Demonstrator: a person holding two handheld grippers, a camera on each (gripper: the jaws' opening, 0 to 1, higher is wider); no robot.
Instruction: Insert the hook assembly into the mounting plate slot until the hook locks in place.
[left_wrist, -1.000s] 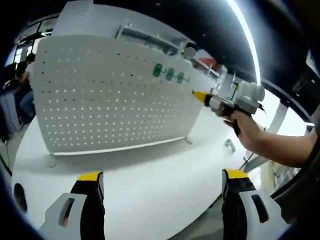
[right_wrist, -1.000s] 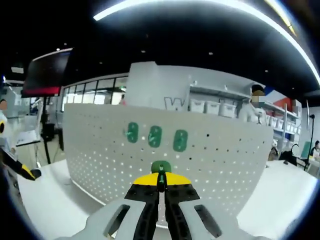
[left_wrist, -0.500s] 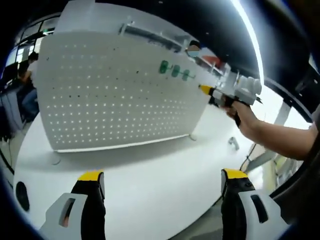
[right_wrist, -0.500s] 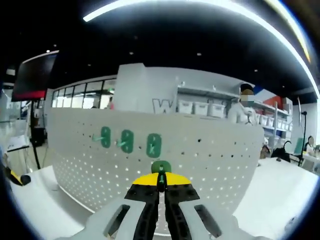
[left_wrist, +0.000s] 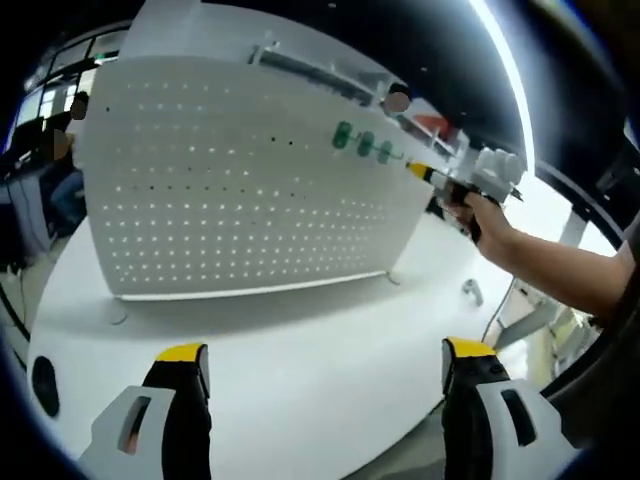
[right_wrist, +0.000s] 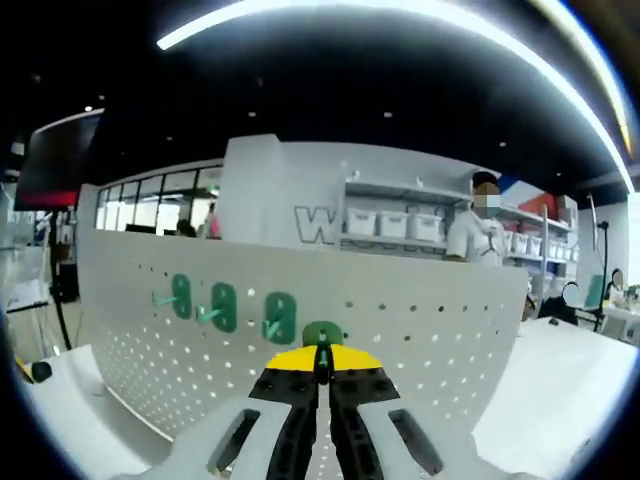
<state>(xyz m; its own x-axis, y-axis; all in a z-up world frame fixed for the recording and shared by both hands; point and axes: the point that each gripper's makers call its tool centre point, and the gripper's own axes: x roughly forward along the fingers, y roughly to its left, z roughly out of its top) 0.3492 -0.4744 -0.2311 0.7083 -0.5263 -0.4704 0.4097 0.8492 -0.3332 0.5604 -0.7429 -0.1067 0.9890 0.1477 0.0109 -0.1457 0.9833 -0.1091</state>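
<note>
A white pegboard (left_wrist: 240, 190) stands upright on the white table (left_wrist: 300, 370). Three green hooks (left_wrist: 364, 143) hang in its upper right holes; in the right gripper view they show as green hooks (right_wrist: 224, 308) left of my jaws. My right gripper (right_wrist: 322, 352) is shut on a green hook (right_wrist: 322, 334), held close in front of the pegboard (right_wrist: 420, 330), right of the third hook. From the left gripper view, the right gripper (left_wrist: 424, 174) and a hand (left_wrist: 480, 215) reach the board's right edge. My left gripper (left_wrist: 325, 360) is open above the table.
A small metal piece (left_wrist: 471, 292) lies on the table at right. A round dark hole (left_wrist: 44, 372) sits near the table's left edge. Shelves with white bins (right_wrist: 390, 222) and people stand behind the board.
My right gripper with its green hook has moved nearer the pegboard and rightward; the three hung hooks have slid left in its view. The left gripper stays open over the table.
</note>
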